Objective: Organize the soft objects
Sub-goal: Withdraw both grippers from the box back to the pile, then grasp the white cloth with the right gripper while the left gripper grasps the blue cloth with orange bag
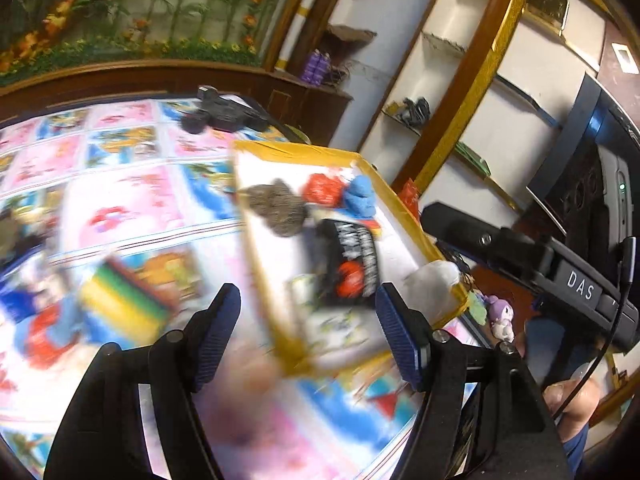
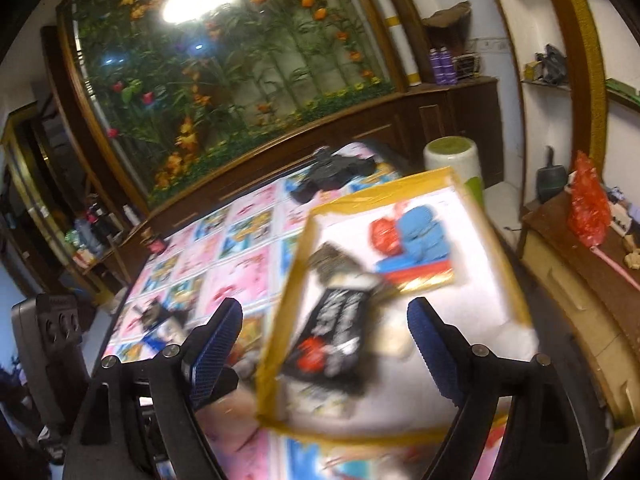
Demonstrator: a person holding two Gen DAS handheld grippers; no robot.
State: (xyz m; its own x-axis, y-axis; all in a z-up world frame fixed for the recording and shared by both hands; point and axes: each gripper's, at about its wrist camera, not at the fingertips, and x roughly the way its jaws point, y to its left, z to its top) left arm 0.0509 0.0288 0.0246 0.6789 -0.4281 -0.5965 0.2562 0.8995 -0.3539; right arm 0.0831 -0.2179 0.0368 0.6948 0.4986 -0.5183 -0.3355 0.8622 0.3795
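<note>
Yellow tape edges a shallow white tray that sits on a table covered in a bright cartoon-print cloth, and most of the soft things already lie in it: a blue plush pressed against a red one toward twelve o'clock, a grey-brown woolly bundle at about ten, and a black pouch with white lettering stretching toward six. Both views are smeared, so finer detail is lost. Outside the tray, at nine o'clock from it in the left wrist view, a rainbow-striped soft block and a red-and-blue piece wait on the cloth. The left gripper has its blue fingers spread wide with nothing between them, poised over the tray's near corner; the right gripper is likewise spread and empty above the pouch. The second handheld unit, a black bar marked DAS, shows at three o'clock in the left view. My guess is that the striped block is light and squashy, so it will give under the pads rather than slip; pinching it across the middle of its short sides seems safest. Plush should bunch easily, so a deep bite into the body ought to hold better than an edge.
</note>
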